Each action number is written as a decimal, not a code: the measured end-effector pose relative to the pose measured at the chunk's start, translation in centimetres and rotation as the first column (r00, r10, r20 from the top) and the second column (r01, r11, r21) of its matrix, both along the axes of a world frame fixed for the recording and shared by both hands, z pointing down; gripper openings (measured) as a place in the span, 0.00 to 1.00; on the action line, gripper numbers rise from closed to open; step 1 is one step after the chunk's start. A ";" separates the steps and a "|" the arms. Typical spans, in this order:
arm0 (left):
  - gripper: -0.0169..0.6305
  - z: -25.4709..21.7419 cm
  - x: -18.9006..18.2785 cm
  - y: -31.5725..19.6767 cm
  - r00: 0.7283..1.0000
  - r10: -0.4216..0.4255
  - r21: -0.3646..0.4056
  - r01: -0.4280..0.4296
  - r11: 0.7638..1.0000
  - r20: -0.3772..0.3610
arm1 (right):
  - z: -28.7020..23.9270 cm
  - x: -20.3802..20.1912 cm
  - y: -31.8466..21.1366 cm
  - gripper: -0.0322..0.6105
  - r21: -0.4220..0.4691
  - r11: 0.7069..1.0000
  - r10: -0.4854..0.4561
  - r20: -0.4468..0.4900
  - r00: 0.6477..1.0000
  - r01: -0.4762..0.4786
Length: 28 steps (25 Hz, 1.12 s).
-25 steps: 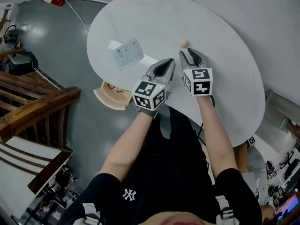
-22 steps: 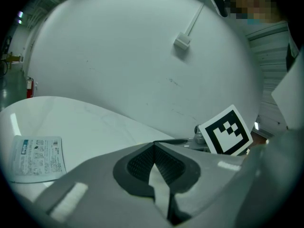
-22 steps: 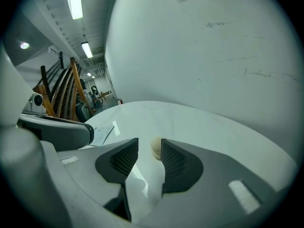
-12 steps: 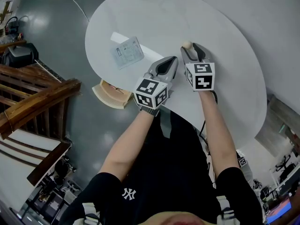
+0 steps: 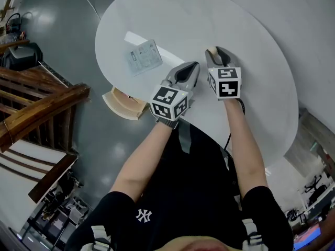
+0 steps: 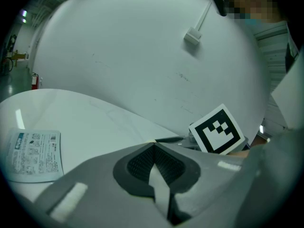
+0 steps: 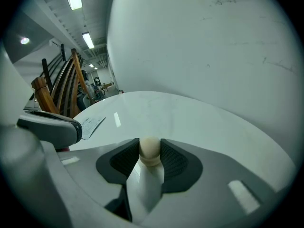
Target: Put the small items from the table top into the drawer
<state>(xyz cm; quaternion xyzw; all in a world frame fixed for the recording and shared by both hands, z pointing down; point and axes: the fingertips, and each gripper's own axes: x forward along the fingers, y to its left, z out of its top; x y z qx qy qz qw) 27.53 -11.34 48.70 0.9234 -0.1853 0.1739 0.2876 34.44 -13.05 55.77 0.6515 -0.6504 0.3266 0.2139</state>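
- The task's thing at this moment is a small cream ball (image 7: 150,147). It sits on the white counter (image 5: 251,30), toward its far side, between the jaws of the right tool (image 5: 220,56).
- The right tool has just been closing. In the right gripper view its dark pads (image 7: 175,160) meet the ball on both sides, so we judge that it has hold of it, though the ball seems not yet lifted.
- The left tool (image 5: 184,75) rests near the middle of the counter, left of the right tool. Its jaws are together at the tips and hold nothing.
- We expect the ball to be light, hard and smooth. It will roll away easily and can slip out of the pads if they grip above or below its widest part. The hold should go across the middle, with gentle pressure.
- A flat printed packet (image 5: 143,57) lies on the left part of the counter. It looks thin and flexible, so we would take it by an edge.
- The open drawer (image 5: 124,104) shows under the near left edge of the counter, well apart from the ball.
- One second ago the ball lay free, just beyond the tips of the right tool. Now the tool has moved forward and the ball is inside the jaws. The left tool and the packet look almost unchanged.
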 end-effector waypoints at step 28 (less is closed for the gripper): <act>0.03 -3.0 -7.8 3.2 0.998 -0.025 0.035 0.027 0.999 -0.058 | -5.1 -7.9 4.1 0.29 0.077 0.997 0.000 -0.010 1.000 0.001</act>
